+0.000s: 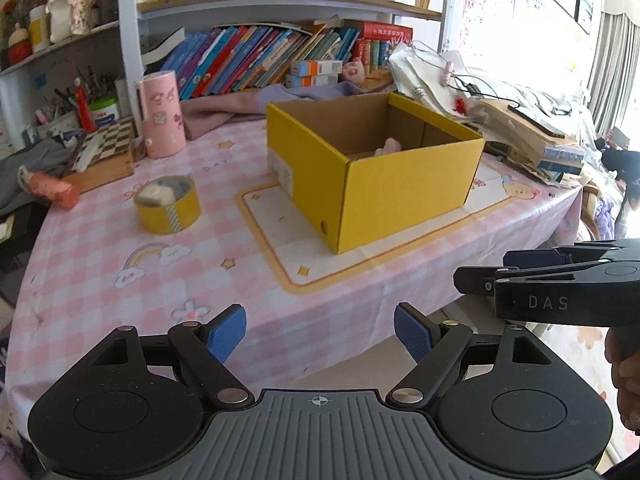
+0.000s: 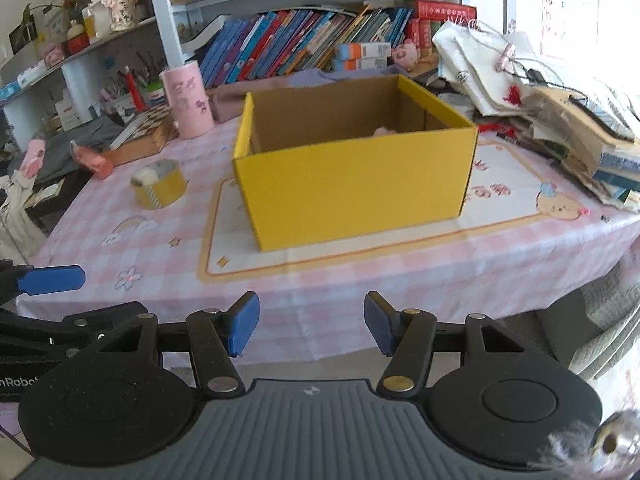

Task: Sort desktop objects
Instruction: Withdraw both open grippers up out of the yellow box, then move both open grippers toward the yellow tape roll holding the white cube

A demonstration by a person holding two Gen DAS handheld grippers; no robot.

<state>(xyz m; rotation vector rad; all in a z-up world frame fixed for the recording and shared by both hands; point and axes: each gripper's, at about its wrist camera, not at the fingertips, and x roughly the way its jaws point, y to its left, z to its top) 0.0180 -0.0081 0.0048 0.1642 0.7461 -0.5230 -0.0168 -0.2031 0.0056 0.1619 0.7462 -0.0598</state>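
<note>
Matt cardboard box, glossy tape roll, smooth checked tablecloth

The right hand-held gripper hangs empty, blue pads spread, before the table; a yellow box and tape roll sit there.

An open yellow cardboard box stands upright on the pink checked table. A small pink thing lies inside it, mostly hidden. A yellow roll of tape lies flat to its left, well apart.
</note>
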